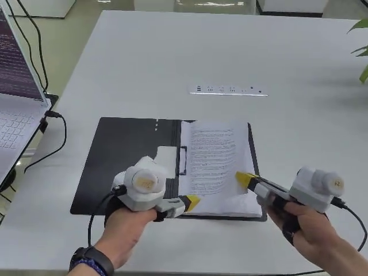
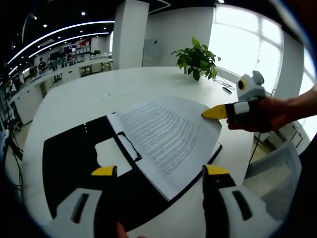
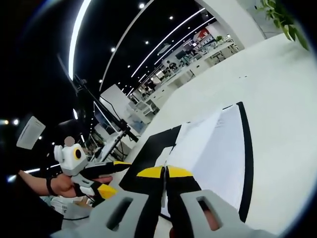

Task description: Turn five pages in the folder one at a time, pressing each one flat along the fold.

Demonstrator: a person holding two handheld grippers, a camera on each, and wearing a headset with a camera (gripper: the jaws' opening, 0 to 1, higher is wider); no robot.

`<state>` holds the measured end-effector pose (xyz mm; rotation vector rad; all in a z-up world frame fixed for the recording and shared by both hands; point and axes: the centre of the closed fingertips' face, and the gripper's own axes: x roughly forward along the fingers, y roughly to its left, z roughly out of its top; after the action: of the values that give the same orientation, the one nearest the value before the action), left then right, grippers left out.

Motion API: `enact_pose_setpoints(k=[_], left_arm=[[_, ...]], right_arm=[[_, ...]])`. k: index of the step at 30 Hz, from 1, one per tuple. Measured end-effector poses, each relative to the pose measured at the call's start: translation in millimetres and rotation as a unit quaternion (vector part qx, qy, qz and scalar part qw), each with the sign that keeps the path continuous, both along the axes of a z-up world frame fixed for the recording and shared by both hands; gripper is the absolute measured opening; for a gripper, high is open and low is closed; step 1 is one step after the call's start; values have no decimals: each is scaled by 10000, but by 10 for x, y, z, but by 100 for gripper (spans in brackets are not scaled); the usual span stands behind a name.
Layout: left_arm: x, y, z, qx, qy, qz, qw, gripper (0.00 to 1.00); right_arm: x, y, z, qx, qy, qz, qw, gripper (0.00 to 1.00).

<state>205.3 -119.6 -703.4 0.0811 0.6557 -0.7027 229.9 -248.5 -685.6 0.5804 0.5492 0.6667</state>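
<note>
While the left tongs [image 2: 159,171] gape over the folder [image 2: 64,158], the right tongs [image 3: 164,172] pinch a page [image 3: 223,148].

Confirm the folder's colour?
Black. The head view shows it best: the folder lies open under the white printed page.

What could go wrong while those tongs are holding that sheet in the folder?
The right tongs are shut on the edge of the top page; a quick pull might tear or crease it, or they may hold two sheets. The left tongs are open near the lower edge of the black folder and seem not to press on it, so it could slide on the table.
</note>
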Motion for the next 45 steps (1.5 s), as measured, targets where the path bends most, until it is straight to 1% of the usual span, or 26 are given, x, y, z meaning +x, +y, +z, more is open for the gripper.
enact_pose_setpoints(k=[4,7,9,11,13,14,16,21,25,26,31,34,36,42,45], left_arm=[[-16,120,27,39,-72,29,10000,69],[-60,188,10,141,-128,-50,9998,70],[-109,263,-16,220,-118,-95,9996,70],[-141,345,-28,250,-115,-97,9996,70],[-171,433,-32,338,-131,-108,9993,70],[-180,466,-28,353,-139,-105,9992,70],[-192,557,-15,362,-147,-57,9992,70],[-208,775,38,383,-144,113,9991,71],[-184,932,92,343,-180,307,9988,70],[-182,948,97,338,-182,329,9987,70],[-190,1086,135,290,-204,511,9981,70],[-202,1159,149,284,-233,585,9976,70],[-214,1202,155,256,-248,645,9973,70],[-272,1267,168,216,-254,722,9968,70],[-291,1297,189,201,-266,733,9968,71]], right_arm=[[20,137,69,28,-100,72,9999,0],[25,263,93,129,-88,84,9998,0],[21,385,108,126,-118,155,9997,0],[12,515,156,204,-163,207,9994,0],[9,647,186,337,-170,246,9990,0],[-4,730,200,366,-179,327,9986,0],[-8,830,196,321,-191,397,9985,0],[-6,1104,244,456,-212,548,9972,0],[-4,1270,281,479,-234,713,9960,0],[-5,1321,292,478,-236,777,9956,0],[7,1457,317,485,-243,933,9942,0],[10,1516,315,421,-231,1051,9933,0],[19,1543,323,431,-224,1089,9929,0],[28,1673,340,448,-222,1181,9917,0],[10,1778,338,470,-200,1250,9908,0]])
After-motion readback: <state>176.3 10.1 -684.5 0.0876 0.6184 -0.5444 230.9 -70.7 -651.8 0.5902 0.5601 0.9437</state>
